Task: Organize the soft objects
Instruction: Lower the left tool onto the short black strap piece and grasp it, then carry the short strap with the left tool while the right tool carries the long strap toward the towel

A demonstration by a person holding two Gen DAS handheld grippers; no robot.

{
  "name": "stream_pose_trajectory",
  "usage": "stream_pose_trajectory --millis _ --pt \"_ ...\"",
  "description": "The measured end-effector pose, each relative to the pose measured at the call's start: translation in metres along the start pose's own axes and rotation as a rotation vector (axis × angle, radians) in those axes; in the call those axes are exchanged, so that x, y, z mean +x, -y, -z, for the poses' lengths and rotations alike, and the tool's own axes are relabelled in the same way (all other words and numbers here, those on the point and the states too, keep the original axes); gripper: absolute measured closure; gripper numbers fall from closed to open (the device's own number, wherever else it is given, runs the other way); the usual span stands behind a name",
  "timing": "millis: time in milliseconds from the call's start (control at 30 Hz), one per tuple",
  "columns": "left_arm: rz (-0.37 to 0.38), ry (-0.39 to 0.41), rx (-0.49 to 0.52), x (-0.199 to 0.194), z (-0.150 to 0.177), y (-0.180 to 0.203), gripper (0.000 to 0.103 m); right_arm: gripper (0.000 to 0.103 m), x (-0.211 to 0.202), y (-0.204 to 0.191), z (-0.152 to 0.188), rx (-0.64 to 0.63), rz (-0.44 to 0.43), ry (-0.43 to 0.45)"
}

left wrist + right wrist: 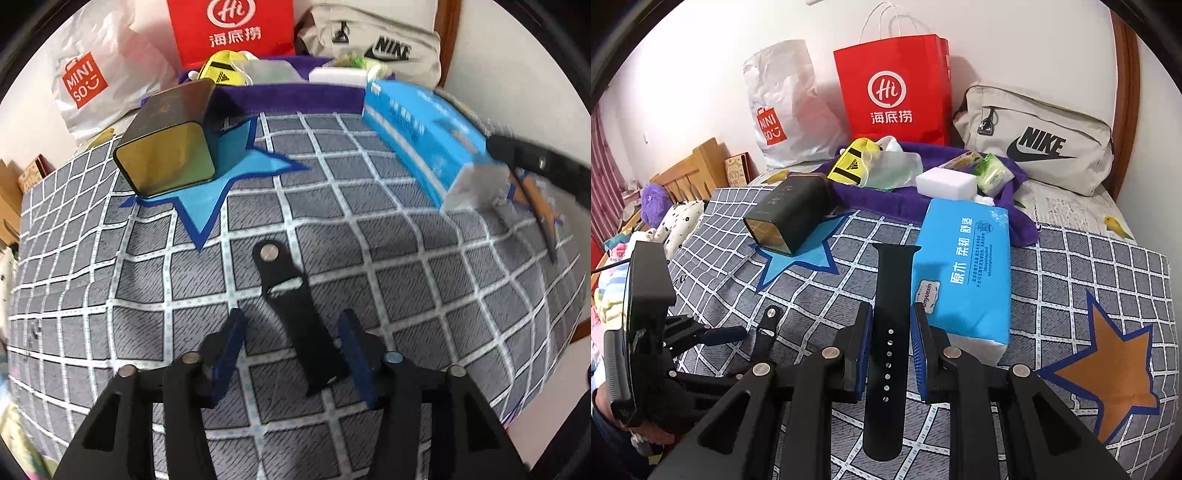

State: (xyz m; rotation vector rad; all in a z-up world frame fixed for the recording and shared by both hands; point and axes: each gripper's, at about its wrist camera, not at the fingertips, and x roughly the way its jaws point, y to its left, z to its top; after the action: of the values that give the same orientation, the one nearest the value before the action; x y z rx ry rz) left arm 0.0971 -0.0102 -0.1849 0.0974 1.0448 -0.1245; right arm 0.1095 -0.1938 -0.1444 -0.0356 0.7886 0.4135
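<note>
A short black watch strap piece with a metal stud (291,306) lies on the grey checked bedspread between the fingers of my left gripper (293,350), which is open around it. It also shows in the right wrist view (764,336). My right gripper (890,354) is shut on a long black watch strap with holes (890,332) and holds it upright above the bed. A blue tissue pack (964,273) lies just right of it. A purple cloth (897,199) at the back holds a white sponge (947,182), a yellow item and wipes.
A dark tin box (790,218) lies on a blue star mat (798,258). An orange star mat (1115,373) is at the right. A Miniso bag (783,110), a red paper bag (894,88) and a Nike pouch (1038,144) stand against the wall.
</note>
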Motion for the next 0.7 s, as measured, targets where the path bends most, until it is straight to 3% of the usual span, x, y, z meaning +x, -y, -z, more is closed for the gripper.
stream_pose_trajectory --millis 33,67,200,400,700 --pt "0.008 0.018 -0.002 -0.0004 -0.0005 -0.0011 0.081 0.082 0.0010 -0.0006 0.0002 -0.001 -0.003 -0.003" --pt "0.015 0.024 0.005 0.0005 -0.0013 -0.0011 0.082 0.082 0.0015 -0.0015 0.0004 -0.004 -0.004 -0.005" --pt "0.032 0.027 0.018 0.0015 -0.0021 -0.0040 0.083 0.082 0.0017 -0.0048 0.0009 -0.014 -0.010 -0.007" --pt "-0.022 0.030 0.061 0.0002 0.0026 0.0044 0.076 0.082 0.0014 -0.0031 0.0004 -0.010 -0.008 -0.006" --pt "0.037 0.059 0.063 0.0009 -0.0021 -0.0029 0.083 0.082 -0.0013 -0.0006 -0.0005 0.000 -0.007 -0.002"
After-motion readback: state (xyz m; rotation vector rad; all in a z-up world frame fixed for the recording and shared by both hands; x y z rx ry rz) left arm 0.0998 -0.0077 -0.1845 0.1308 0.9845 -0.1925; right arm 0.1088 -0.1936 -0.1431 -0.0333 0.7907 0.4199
